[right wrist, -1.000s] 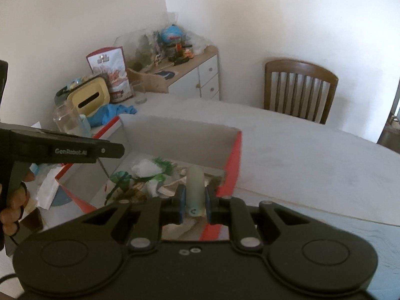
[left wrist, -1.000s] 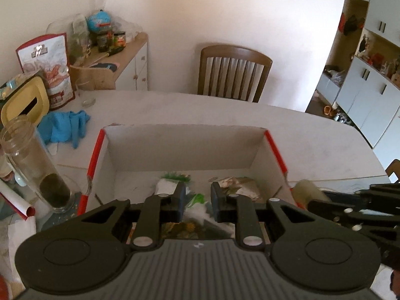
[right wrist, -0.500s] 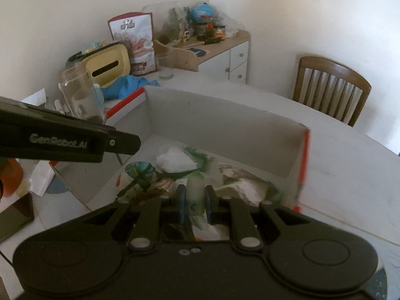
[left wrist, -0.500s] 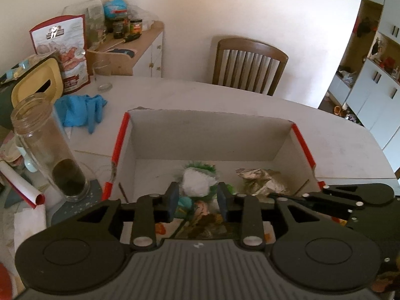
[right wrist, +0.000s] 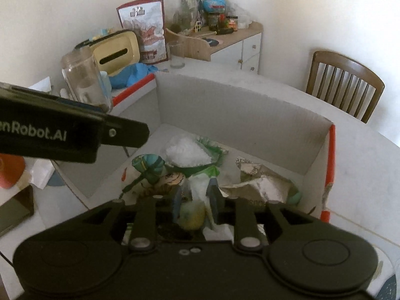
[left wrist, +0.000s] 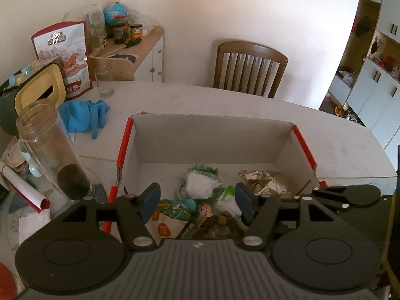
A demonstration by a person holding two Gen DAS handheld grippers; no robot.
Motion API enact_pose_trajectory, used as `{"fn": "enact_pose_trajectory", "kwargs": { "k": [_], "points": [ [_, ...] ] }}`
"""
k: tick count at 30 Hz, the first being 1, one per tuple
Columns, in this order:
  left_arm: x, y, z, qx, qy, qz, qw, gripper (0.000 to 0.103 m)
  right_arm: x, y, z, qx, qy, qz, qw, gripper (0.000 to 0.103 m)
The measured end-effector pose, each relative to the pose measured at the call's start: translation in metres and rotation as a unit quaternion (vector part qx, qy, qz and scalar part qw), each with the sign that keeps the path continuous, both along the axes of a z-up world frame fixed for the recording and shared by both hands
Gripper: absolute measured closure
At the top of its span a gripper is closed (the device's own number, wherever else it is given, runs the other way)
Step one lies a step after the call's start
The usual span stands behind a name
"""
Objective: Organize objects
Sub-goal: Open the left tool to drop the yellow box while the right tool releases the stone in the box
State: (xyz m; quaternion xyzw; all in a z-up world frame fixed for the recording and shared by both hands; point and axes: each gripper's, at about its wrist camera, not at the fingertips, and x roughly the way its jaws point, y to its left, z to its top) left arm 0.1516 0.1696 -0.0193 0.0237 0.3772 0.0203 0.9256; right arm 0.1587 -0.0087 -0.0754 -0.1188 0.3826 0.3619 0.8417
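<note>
Hovering over the near end of the cardboard box (left wrist: pixel 212 135): the left gripper (left wrist: pixel 197 201), jaws just opening and standing wide apart, gripping nothing. Pointing into the same box: the right gripper (right wrist: pixel 193 198), jaws just parting slightly, a pale yellow-green roll (right wrist: pixel 192 216) lying between them among crumpled wrappers (right wrist: pixel 260 182), contact impossible to tell.

- The red-edged white cardboard box (left wrist: pixel 252 137) has its near wall hidden behind the gripper bodies in both views.
- At 8 o'clock, an orange-red rounded thing (left wrist: pixel 6 283) is cut off by the frame edge.
- Labels on the dark jars (right wrist: pixel 222 21) are too small to read.
</note>
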Motion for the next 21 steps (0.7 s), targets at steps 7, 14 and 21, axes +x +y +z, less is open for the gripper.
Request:
{"fn": "enact_pose_trajectory", "kwargs": {
  "k": [7, 14, 21],
  "points": [
    [-0.005, -0.015, 0.007, 0.005, -0.008, -0.013, 0.9999, 0.032, -0.008, -0.03, 0.022, 0.031, -0.006, -0.008, 0.999, 0.063],
    [-0.008, -0.036, 0.007, 0.01, -0.009, -0.03, 0.9995, 0.029, -0.017, -0.077, 0.049, 0.066, -0.028, -0.035, 0.997, 0.046],
    [-0.01, -0.058, 0.006, 0.013, -0.011, -0.042, 0.999, 0.024, -0.015, -0.135, 0.055, 0.069, -0.044, -0.084, 0.993, 0.038]
  ]
}}
